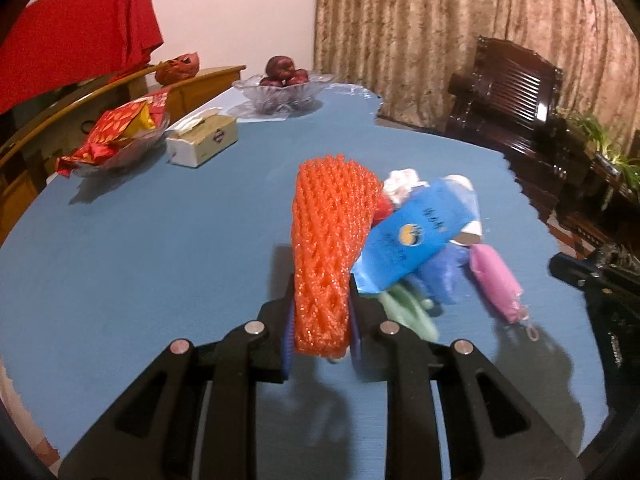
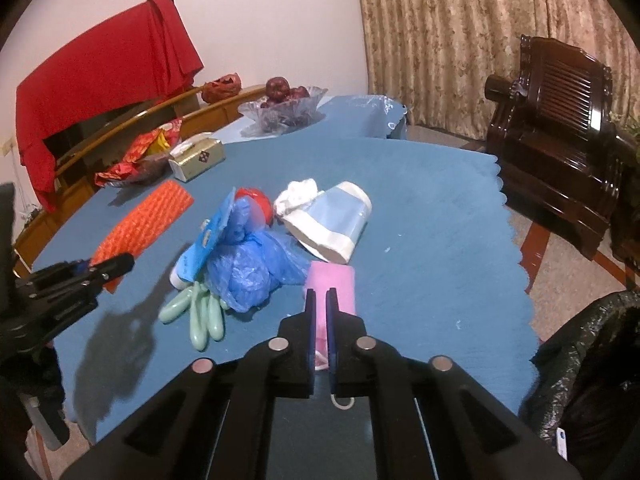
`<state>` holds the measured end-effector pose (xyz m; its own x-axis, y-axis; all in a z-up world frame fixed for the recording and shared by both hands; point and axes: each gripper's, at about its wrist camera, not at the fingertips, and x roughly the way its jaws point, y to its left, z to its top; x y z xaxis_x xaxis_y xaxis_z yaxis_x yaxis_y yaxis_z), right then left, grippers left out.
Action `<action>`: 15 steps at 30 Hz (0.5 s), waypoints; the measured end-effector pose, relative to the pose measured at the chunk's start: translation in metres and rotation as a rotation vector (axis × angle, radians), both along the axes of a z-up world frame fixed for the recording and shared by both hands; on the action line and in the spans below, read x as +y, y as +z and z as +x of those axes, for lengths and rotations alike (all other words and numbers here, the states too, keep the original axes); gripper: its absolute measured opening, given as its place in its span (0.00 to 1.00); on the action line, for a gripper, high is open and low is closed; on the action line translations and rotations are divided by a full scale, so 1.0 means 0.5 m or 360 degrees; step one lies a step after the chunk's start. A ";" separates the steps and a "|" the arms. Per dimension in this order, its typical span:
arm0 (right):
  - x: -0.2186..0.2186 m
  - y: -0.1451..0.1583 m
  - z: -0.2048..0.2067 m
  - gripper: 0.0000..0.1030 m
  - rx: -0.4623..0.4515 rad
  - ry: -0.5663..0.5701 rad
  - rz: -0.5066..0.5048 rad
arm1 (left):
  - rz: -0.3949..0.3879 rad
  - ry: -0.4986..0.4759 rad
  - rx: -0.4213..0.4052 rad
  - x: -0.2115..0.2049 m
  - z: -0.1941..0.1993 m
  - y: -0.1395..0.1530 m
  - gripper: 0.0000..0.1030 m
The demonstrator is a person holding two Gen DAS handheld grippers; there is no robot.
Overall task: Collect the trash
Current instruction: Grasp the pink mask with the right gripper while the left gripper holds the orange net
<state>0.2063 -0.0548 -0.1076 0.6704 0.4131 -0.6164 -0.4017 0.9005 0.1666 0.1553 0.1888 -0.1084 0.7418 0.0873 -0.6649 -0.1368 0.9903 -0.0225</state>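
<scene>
1. Both grippers are loaded. The left gripper (image 1: 322, 334) is clamped on the orange foam net (image 1: 328, 248); the right gripper (image 2: 321, 320) is pinched narrow on the pink wrapper (image 2: 334, 284), whose tail runs back between the jaws.
2. Step, as I judge it: mid-pickup, each hand has one piece. Next move is to carry both to the black bin bag (image 2: 592, 360), low on the right gripper's right, and let go there.
3. The net is a soft, springy mesh sleeve that squashes easily. The wrapper is thin, limp film and could slip.
4. Just ahead of the right gripper on the blue table (image 2: 440, 208): crinkled blue bag (image 2: 248, 268), smooth green rubbery fingers (image 2: 200, 316), flat blue packet (image 2: 208, 236).
5. Further ahead: glossy white-and-blue pouch (image 2: 340, 220), crumpled tissue (image 2: 298, 196), something red (image 2: 260, 204), mostly hidden.
6. Far left: tissue box (image 2: 196, 160), not trash by my guess.
</scene>
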 end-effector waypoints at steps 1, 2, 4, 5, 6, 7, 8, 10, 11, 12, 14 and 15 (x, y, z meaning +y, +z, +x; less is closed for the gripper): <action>0.002 -0.007 0.006 0.07 0.0019 0.0001 -0.0005 | 0.0003 -0.0005 0.0001 -0.004 -0.001 -0.001 0.20; 0.003 -0.011 0.008 0.11 0.0026 -0.0003 -0.0009 | 0.0009 -0.0009 0.0004 -0.008 -0.002 -0.003 0.20; 0.011 -0.026 0.017 0.18 0.0044 -0.0003 -0.0025 | 0.0020 -0.0006 0.0022 -0.011 -0.004 -0.013 0.20; 0.018 -0.035 0.023 0.23 0.0053 -0.0004 -0.0038 | 0.0017 -0.0001 0.0038 -0.010 -0.003 -0.021 0.20; 0.021 -0.041 0.027 0.27 0.0058 -0.0004 -0.0043 | 0.0016 0.0006 0.0048 -0.008 -0.003 -0.025 0.20; 0.025 -0.047 0.030 0.30 0.0061 -0.0008 -0.0048 | 0.0014 0.0013 0.0056 -0.006 -0.003 -0.030 0.20; 0.030 -0.055 0.038 0.38 0.0072 -0.0018 -0.0052 | 0.0013 0.0019 0.0060 -0.005 -0.002 -0.034 0.20; 0.032 -0.068 0.047 0.46 0.0096 -0.0030 -0.0050 | 0.0024 0.0023 0.0064 -0.004 -0.002 -0.040 0.20; 0.033 -0.075 0.052 0.48 0.0109 -0.0034 -0.0053 | 0.0027 0.0021 0.0064 -0.004 -0.002 -0.042 0.20; 0.033 -0.080 0.055 0.51 0.0116 -0.0040 -0.0064 | 0.0027 0.0019 0.0066 -0.004 -0.002 -0.044 0.20; 0.037 -0.090 0.063 0.53 0.0138 -0.0048 -0.0087 | 0.0018 0.0017 0.0066 -0.004 -0.001 -0.045 0.20; 0.037 -0.095 0.069 0.53 0.0156 -0.0055 -0.0089 | 0.0014 0.0013 0.0066 -0.004 0.000 -0.046 0.20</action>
<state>0.2406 -0.0365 -0.1553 0.6190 0.3537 -0.7012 -0.3544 0.9226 0.1525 0.1553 0.1865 -0.1313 0.7130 0.0993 -0.6941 -0.1455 0.9893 -0.0080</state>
